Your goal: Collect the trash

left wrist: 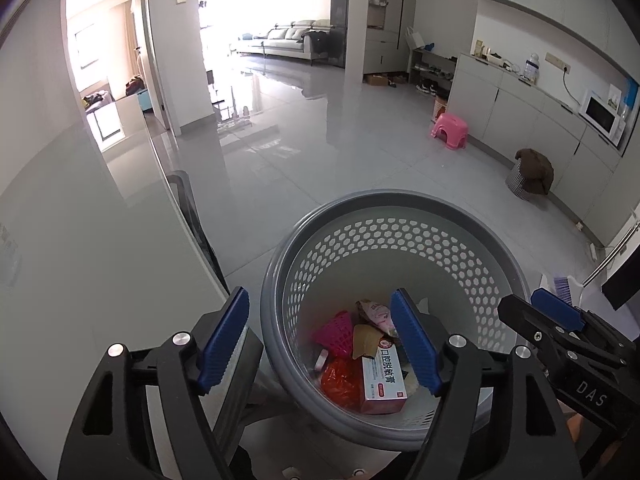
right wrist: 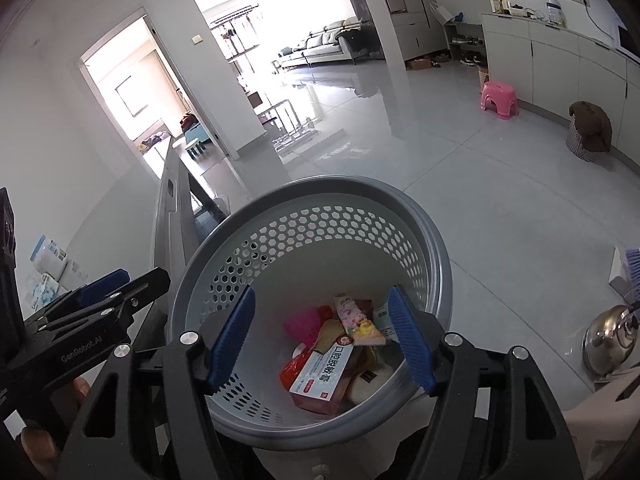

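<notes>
A grey perforated trash basket (left wrist: 400, 204) stands on the floor below both grippers; it also shows in the right wrist view (right wrist: 320, 188). Inside lie a pink-and-white medicine box (left wrist: 384, 380) (right wrist: 324, 376), an orange-red wrapper (left wrist: 340, 384) (right wrist: 294, 370), a pink mesh piece (left wrist: 336, 330) (right wrist: 304, 322) and snack wrappers (right wrist: 354, 314). My left gripper (left wrist: 320, 340) is open and empty over the basket's left rim. My right gripper (right wrist: 322, 338) is open and empty above the basket's inside. Each gripper shows in the other's view, the right (left wrist: 560, 320), the left (right wrist: 104, 284).
A table edge (left wrist: 120, 240) lies to the left with packets on it (right wrist: 48, 268). A pink stool (left wrist: 450, 126), a covered basket (left wrist: 528, 174), a metal kettle (right wrist: 612, 336) and a brush (left wrist: 560, 284) stand on the tiled floor. Cabinets line the right wall.
</notes>
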